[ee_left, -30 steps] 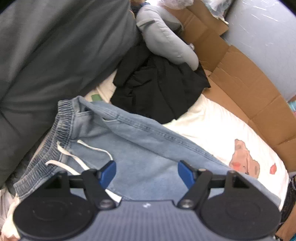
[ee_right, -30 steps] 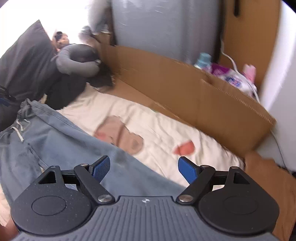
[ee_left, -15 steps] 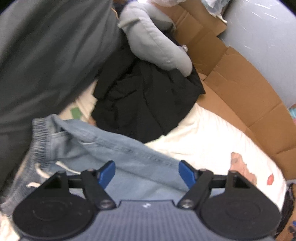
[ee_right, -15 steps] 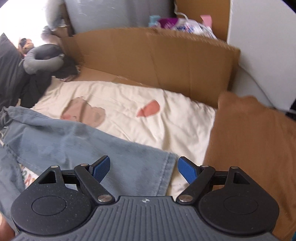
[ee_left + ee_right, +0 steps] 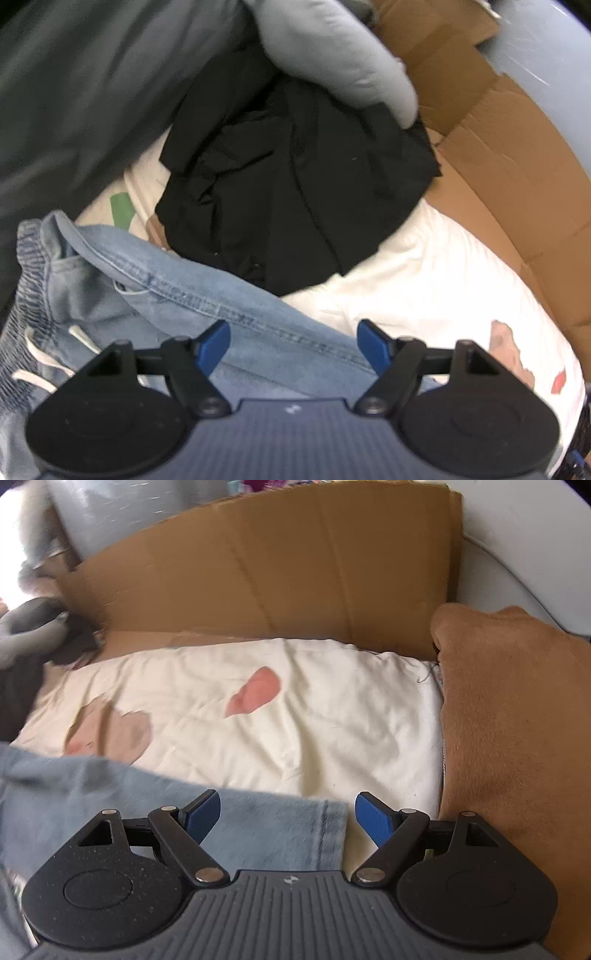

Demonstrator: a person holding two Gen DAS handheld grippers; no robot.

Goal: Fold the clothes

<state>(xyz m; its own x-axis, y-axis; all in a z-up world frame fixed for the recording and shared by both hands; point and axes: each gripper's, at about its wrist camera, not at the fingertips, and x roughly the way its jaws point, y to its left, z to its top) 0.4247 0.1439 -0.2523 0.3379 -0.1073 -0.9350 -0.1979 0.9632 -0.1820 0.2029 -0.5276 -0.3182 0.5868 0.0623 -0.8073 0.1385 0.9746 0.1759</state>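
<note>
Both grippers have dropped closer to the jeans point(image 5: 229, 306): left gripper point(image 5: 293, 341) above the side seam, right gripper point(image 5: 286, 812) at the leg hem point(image 5: 328, 830). Both pairs of fingers apart, empty. No readable writing.

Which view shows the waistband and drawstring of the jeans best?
The left wrist view. The elastic waistband and white drawstring of the jeans sit sharp at lower left. The right wrist view shows only the other end, the leg hem; the waistband is out of frame there.
</note>
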